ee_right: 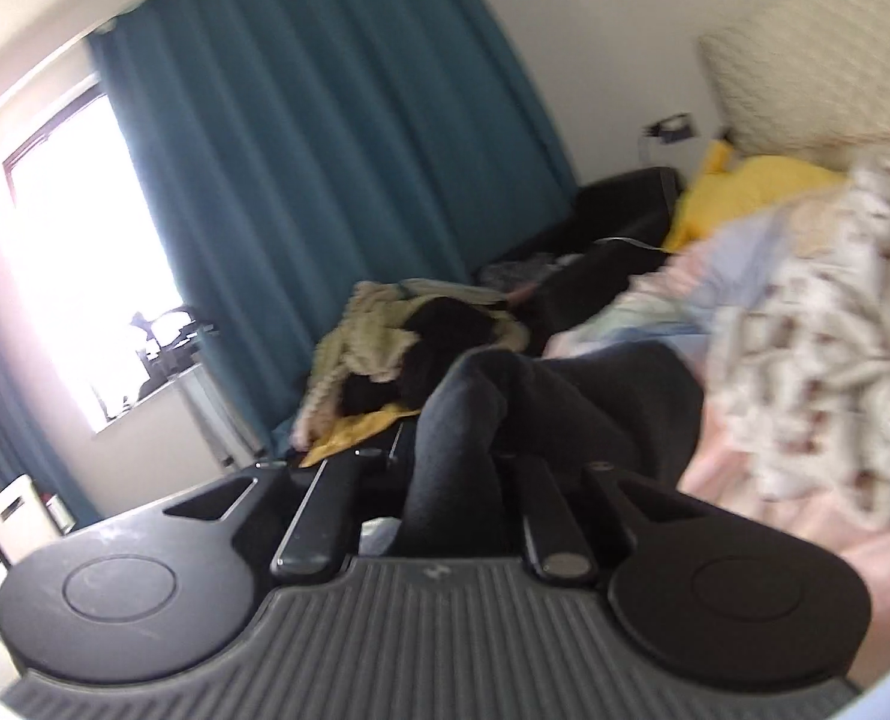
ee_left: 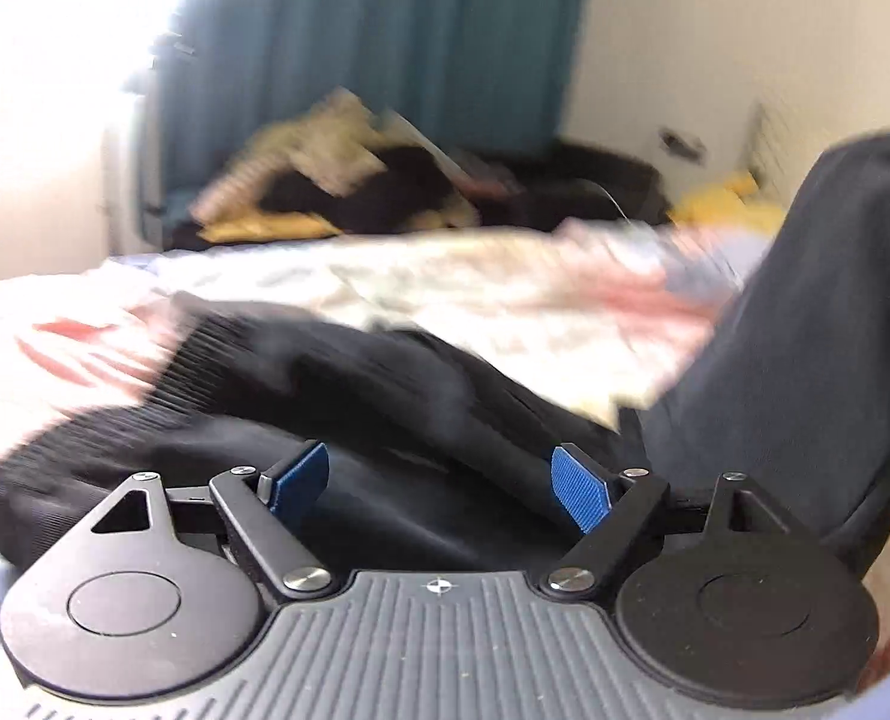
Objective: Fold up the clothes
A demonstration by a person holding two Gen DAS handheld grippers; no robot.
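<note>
A black ribbed garment (ee_left: 301, 384) lies crumpled on the bed, blurred by motion. My left gripper (ee_left: 442, 486) is open, its blue pads (ee_left: 580, 489) spread wide just above the black cloth, holding nothing. A dark grey garment (ee_left: 805, 324) rises at the right of the left wrist view. In the right wrist view my right gripper (ee_right: 445, 450) is shut on this dark grey garment (ee_right: 481, 414), which bunches up between the fingers and hides the fingertips.
The bed has a pale patterned cover (ee_left: 475, 294) and a fluffy patterned blanket (ee_right: 823, 348). A pile of clothes (ee_right: 421, 336) lies beyond, with a yellow cloth (ee_right: 739, 186), a black sofa (ee_right: 625, 192), a teal curtain (ee_right: 325, 150) and a bright window (ee_right: 79, 228).
</note>
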